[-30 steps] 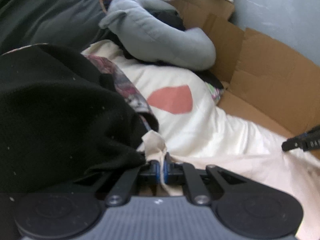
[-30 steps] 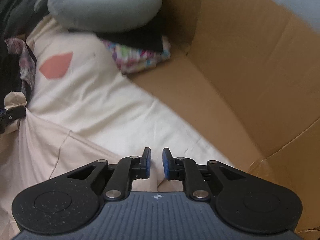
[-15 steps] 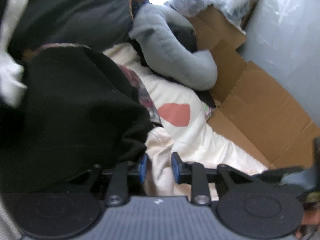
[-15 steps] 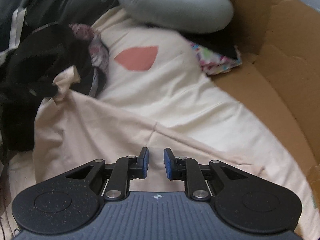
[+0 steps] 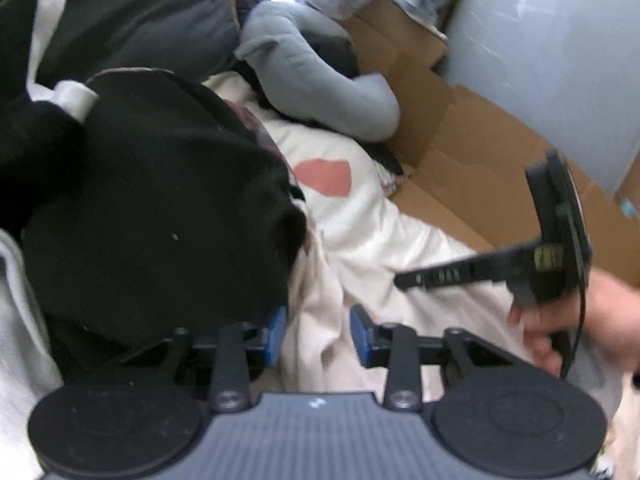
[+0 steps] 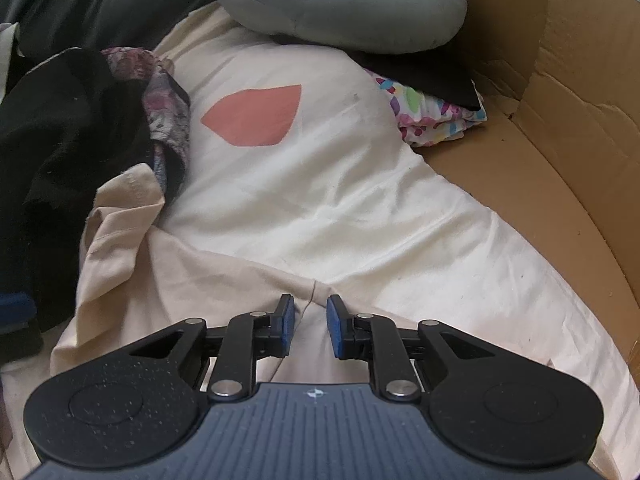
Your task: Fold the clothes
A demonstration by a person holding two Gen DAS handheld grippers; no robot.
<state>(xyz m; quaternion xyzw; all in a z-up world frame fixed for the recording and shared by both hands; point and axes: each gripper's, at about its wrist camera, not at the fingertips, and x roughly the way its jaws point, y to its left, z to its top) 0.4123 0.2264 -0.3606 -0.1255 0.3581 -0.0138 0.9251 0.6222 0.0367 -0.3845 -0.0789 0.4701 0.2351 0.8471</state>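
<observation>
A pale beige garment (image 6: 168, 264) lies spread over a cream sheet with a salmon patch (image 6: 256, 116). My right gripper (image 6: 310, 326) is open and empty, its jaws just above the garment's upper edge at a seam. My left gripper (image 5: 318, 338) is open, with a rumpled ridge of the beige garment (image 5: 316, 300) lying loose between its jaws. The right gripper and the hand holding it show in the left wrist view (image 5: 404, 280). A black garment (image 5: 160, 216) is heaped to the left.
A grey neck pillow (image 6: 340, 0) lies at the back. A cardboard box (image 6: 540, 140) walls the right side, with a colourful folded cloth (image 6: 432, 120) under a black item. A floral cloth (image 6: 164, 108) edges the black heap. Dark bedding (image 5: 120, 12) lies behind.
My left gripper has let go of the beige garment's corner and opened wide. My right gripper has moved left and back over the garment, and its jaws have opened a little further.
</observation>
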